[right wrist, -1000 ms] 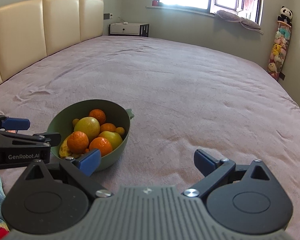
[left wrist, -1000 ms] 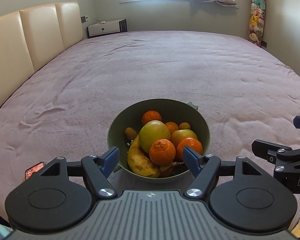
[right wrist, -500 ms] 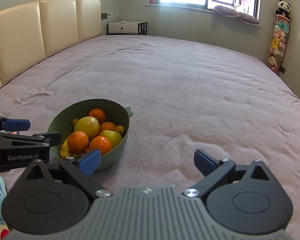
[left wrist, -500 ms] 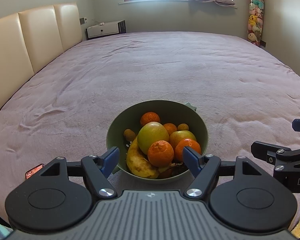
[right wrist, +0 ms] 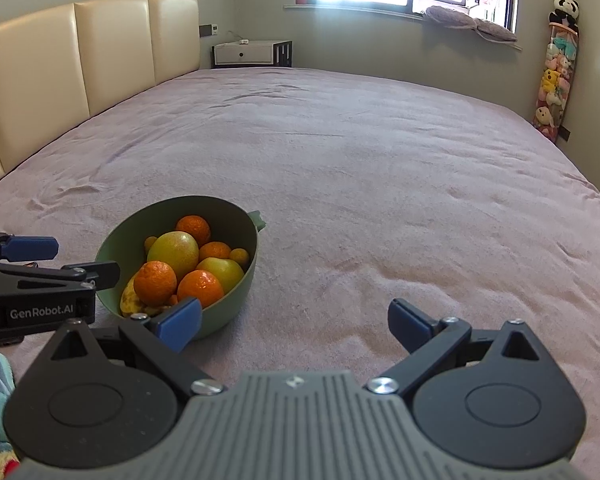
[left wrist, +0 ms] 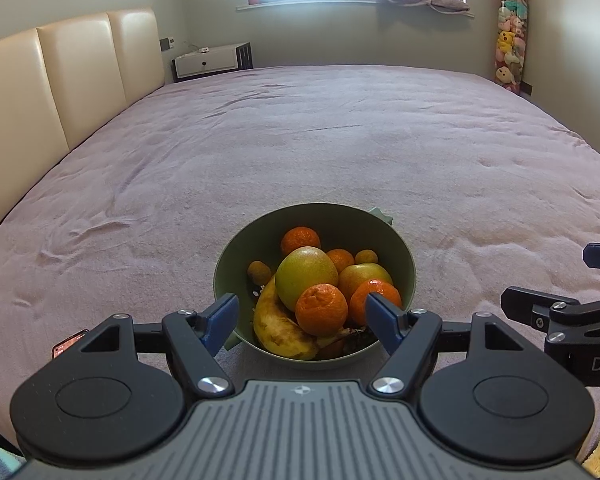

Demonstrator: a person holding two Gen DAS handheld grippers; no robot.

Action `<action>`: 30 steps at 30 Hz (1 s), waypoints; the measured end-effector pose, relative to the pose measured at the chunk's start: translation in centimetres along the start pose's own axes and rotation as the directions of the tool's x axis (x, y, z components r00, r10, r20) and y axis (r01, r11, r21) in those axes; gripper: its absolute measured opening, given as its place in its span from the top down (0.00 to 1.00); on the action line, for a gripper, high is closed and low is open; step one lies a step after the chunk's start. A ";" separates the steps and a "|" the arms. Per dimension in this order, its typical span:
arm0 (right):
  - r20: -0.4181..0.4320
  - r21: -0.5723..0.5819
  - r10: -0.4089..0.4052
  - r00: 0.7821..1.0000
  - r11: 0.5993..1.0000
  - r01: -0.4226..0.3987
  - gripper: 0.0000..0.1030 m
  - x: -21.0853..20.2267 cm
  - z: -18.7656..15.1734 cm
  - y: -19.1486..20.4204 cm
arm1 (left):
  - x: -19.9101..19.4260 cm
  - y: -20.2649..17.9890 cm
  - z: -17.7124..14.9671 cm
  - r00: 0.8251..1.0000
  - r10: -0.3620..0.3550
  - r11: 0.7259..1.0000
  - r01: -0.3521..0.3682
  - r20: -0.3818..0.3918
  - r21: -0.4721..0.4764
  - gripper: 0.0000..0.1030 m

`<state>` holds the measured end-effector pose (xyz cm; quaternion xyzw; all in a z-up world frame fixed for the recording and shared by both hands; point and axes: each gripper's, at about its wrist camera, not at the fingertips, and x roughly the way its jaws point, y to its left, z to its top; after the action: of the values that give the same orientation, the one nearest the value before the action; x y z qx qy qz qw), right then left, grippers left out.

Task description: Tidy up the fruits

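A green bowl (left wrist: 400, 248) (right wrist: 236, 216) sits on the pink bedspread, near its front edge. It holds several tangerines (left wrist: 321, 309), a large yellow-green fruit (left wrist: 306, 276), a green apple (left wrist: 364, 274) and a spotted banana (left wrist: 278, 326). My left gripper (left wrist: 302, 320) hangs open just in front of the bowl, its blue fingertips level with the near rim and nothing between them. My right gripper (right wrist: 296, 320) stands open over bare bedspread to the right of the bowl. Its left fingertip (right wrist: 180, 320) overlaps the bowl's near wall in this view.
The wide pink bed (right wrist: 380, 160) stretches ahead. A cream padded headboard (left wrist: 60, 80) runs along the left. A white nightstand (right wrist: 252, 54) stands at the far wall, and a hanging rack of plush toys (right wrist: 556, 72) at the far right. A phone (left wrist: 70, 342) lies at the bed's near left edge.
Nothing has visibly moved on the bed. Both views have tilted very slightly, so the bowl sits a touch lower in the left wrist view.
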<state>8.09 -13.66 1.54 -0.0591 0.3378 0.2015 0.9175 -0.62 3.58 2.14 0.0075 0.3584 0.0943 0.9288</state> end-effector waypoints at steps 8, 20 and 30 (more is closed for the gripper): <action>0.000 0.007 -0.003 1.000 1.000 0.003 0.06 0.0 -0.1 0.0 | -0.2 0.0 0.0 1.000 -0.006 1.000 0.006 0.004 0.008 0.18; -0.002 0.010 -0.006 1.000 1.000 0.006 0.06 0.0 -0.2 0.0 | -0.2 -0.1 0.0 1.000 -0.006 1.000 0.006 0.004 0.008 0.18; -0.002 0.012 -0.007 1.000 1.000 0.008 0.06 0.0 -0.2 0.1 | -0.3 -0.1 0.0 1.000 -0.006 1.000 0.006 0.005 0.007 0.18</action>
<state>7.97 -13.63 1.38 -0.0549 0.3397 0.1959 0.9183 -0.82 3.44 2.29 0.0101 0.3566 0.0902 0.9298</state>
